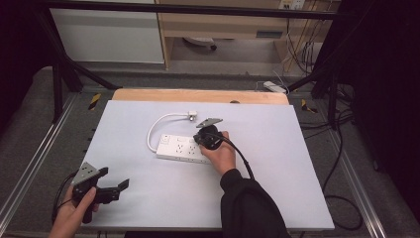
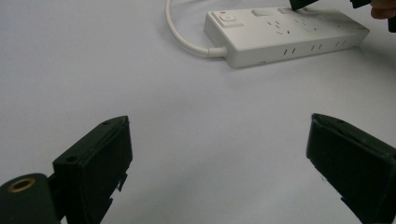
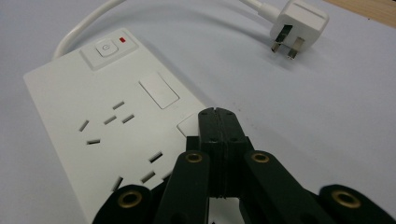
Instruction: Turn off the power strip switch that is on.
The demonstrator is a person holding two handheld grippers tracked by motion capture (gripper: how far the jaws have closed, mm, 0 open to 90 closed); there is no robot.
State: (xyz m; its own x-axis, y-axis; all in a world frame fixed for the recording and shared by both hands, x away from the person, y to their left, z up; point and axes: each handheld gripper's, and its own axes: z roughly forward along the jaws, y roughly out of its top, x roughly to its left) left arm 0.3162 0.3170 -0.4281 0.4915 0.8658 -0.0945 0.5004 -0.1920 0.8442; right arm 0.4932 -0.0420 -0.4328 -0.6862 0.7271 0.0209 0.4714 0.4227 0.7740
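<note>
Right gripper (image 3: 218, 114) view alone: plug (image 3: 299, 24) prongs, red switch light (image 3: 123, 39).

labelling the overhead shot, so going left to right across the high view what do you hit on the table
left gripper, jaws open, at the near left corner → white cable looping off the strip's left end → white power strip → right gripper, jaws shut, tips over the strip.

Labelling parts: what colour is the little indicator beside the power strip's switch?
Red indicator, clearest in the right gripper view.
</note>
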